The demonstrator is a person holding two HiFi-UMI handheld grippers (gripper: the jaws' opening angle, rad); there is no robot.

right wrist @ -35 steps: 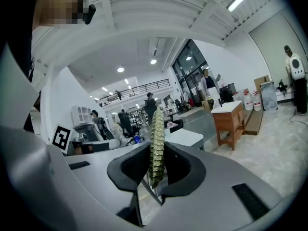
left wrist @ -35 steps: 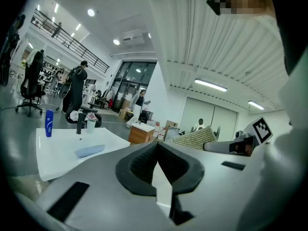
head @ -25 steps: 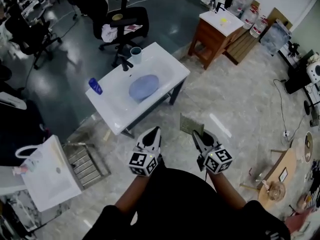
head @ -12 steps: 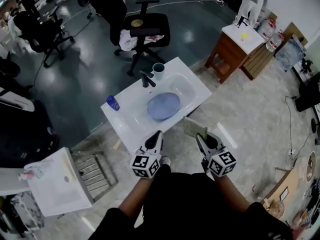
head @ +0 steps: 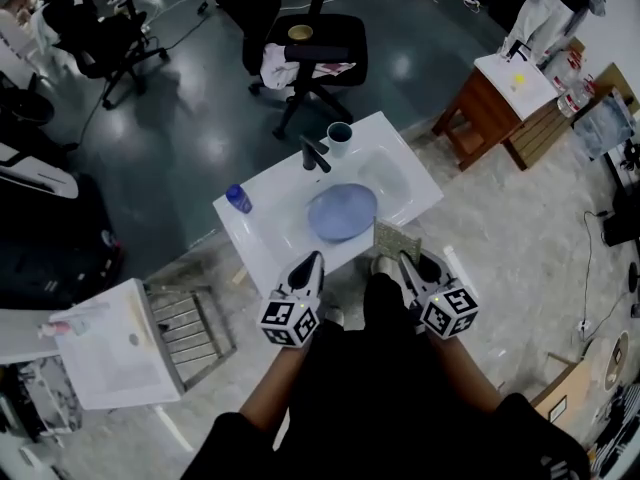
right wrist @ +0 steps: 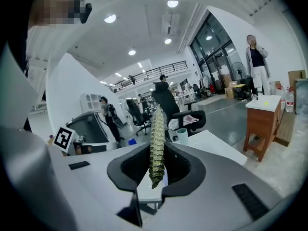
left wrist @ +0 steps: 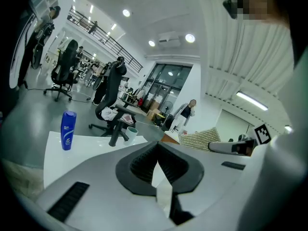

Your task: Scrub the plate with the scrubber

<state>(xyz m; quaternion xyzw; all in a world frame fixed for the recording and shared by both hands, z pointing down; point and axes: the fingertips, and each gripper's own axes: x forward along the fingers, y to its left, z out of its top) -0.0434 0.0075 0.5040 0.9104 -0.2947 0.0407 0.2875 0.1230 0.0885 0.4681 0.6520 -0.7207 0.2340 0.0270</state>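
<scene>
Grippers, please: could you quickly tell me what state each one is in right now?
Left gripper: closed, nothing between its jaws.
Right gripper: closed on the scrubber.

Head view steeply down, gripper views low, level (all share the washbasin (head: 262, 230))

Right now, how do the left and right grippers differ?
Left gripper is shut on nothing; right gripper is shut on the scrubber. Left gripper's jaws meet; right gripper's jaws are held apart by the scrubber. Shared: both point at the sink, neither touching the plate.
</scene>
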